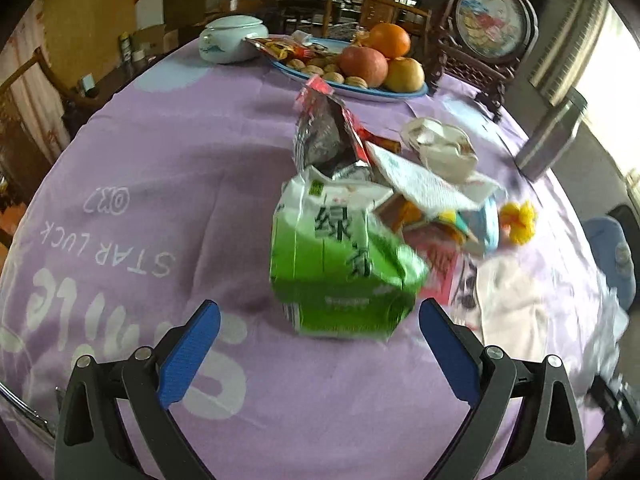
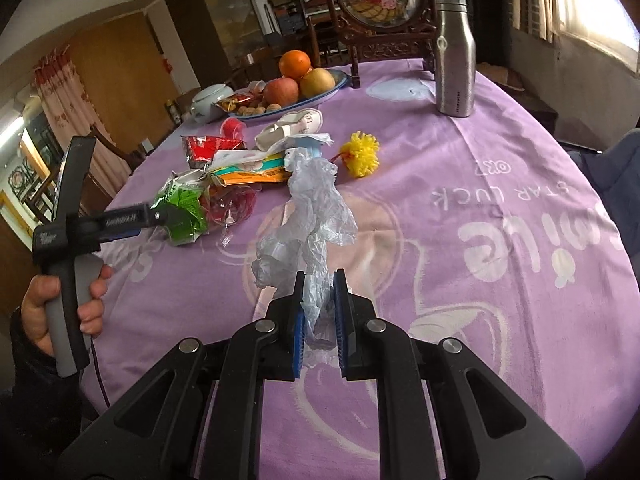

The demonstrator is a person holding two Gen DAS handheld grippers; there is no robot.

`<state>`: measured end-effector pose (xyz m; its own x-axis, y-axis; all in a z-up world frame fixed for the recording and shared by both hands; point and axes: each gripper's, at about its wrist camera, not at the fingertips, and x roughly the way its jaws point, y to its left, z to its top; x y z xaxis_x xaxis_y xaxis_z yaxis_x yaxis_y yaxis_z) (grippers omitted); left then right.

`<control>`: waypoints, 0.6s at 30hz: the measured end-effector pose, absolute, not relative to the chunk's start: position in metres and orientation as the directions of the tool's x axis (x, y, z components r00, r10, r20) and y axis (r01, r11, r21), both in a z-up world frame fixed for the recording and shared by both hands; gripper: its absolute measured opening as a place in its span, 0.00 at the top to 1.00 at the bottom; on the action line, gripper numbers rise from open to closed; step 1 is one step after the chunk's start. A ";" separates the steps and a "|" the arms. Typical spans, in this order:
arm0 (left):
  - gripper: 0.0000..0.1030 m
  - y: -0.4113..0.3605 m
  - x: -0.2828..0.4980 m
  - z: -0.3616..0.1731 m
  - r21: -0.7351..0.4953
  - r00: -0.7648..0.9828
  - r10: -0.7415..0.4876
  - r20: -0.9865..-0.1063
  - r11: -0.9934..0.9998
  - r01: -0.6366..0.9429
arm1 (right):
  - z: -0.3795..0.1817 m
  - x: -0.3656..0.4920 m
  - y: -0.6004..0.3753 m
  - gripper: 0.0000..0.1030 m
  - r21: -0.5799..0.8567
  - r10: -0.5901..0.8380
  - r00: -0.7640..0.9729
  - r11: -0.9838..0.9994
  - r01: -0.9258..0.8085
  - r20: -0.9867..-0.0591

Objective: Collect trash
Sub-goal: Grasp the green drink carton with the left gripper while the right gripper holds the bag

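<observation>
Jaws of right gripper [image 2: 318, 280] clamp thin plastic bag [image 2: 308, 216]; left gripper [image 1: 320, 312] gapes wide before green packet [image 1: 340, 264]. Risk: the bag's trailing end snags the litter and drags it across the surface [image 2: 460, 168].

Daylight pours in from the window [image 2: 592, 4] at upper right, blown out. Left wrist view's motion-blurred mid-frame; heavy fisheye bending, dark corners on both.
</observation>
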<state>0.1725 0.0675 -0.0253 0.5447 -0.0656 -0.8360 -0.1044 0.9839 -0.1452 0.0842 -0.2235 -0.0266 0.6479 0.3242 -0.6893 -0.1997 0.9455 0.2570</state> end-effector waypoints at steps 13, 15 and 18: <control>0.09 0.061 0.211 -0.031 -0.145 0.525 -0.029 -0.850 0.973 -0.182 | -0.030 0.086 -0.227 0.83 0.280 0.350 0.642 0.936 -0.212 -0.683; 0.16 0.059 0.214 -0.035 -0.157 0.517 -0.045 -0.855 0.972 -0.175 | -0.031 0.086 -0.228 0.83 0.287 0.352 0.641 0.935 -0.207 -0.683; 0.24 0.061 0.213 -0.035 -0.161 0.523 -0.046 -0.851 0.971 -0.177 | -0.031 0.086 -0.229 0.83 0.295 0.353 0.639 0.934 -0.200 -0.684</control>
<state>0.2129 0.0606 -0.0349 0.5229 -0.0463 -0.8511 -0.1767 0.9710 -0.1614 0.0860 -0.2289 -0.0313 0.6388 0.3527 -0.6838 -0.1995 0.9343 0.2955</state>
